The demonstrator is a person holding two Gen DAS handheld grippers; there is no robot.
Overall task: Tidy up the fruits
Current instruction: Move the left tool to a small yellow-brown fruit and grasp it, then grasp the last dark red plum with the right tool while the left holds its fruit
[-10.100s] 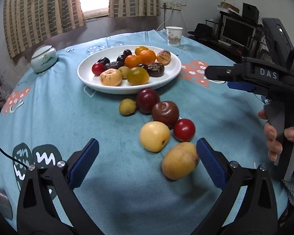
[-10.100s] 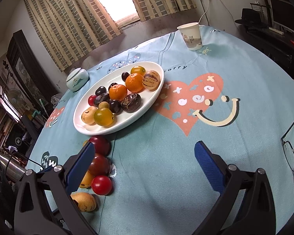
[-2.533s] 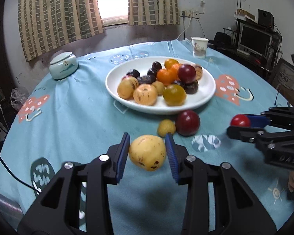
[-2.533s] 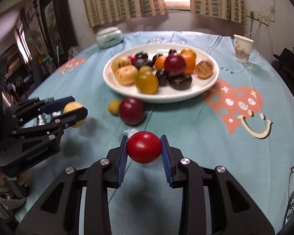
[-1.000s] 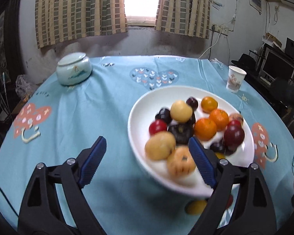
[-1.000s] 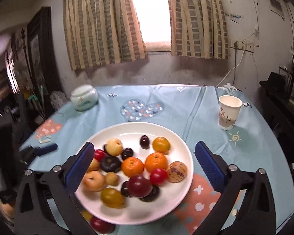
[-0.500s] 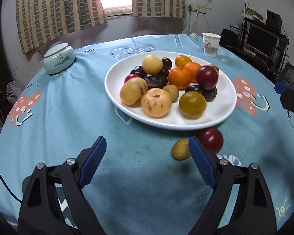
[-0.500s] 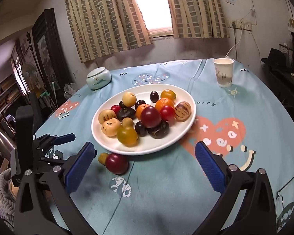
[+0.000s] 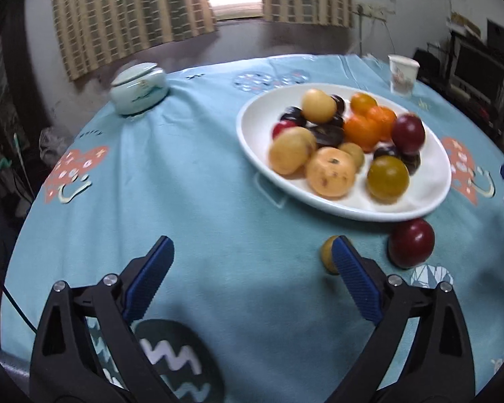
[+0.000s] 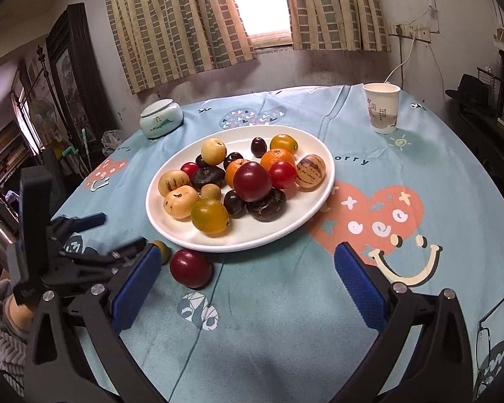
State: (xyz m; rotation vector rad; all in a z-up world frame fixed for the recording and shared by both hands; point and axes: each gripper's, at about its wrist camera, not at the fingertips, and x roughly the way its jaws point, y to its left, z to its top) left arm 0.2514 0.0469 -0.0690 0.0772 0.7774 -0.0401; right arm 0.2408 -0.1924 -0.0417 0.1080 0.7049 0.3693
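A white plate (image 9: 352, 213) (image 10: 252, 245) holds several fruits: plums, oranges, pale yellow and dark ones. On the blue cloth just in front of the plate lie a red plum (image 9: 411, 247) (image 10: 191, 267) and a small yellow fruit (image 9: 327, 255) (image 10: 163, 250). My left gripper (image 9: 252, 280) (image 10: 114, 233) hangs low over the cloth left of them. Its jaws are opening and hold nothing, and its right finger hides part of the small yellow fruit. My right gripper (image 10: 248, 288) is open and empty, in front of the plate, with the red plum near its left finger.
A lidded pale ceramic jar (image 9: 139, 89) (image 10: 161, 117) stands at the table's far left. A paper cup (image 9: 402, 74) (image 10: 381, 107) stands at the far right. Glasses (image 10: 497, 336) lie at the near right edge. A sleeved hand (image 10: 3, 305) holds the left gripper.
Both grippers have drawn back from over the plate and sunk toward the cloth. The left one has shifted left, so the plate now sits further right in its view, and its jaws stand a little wider.
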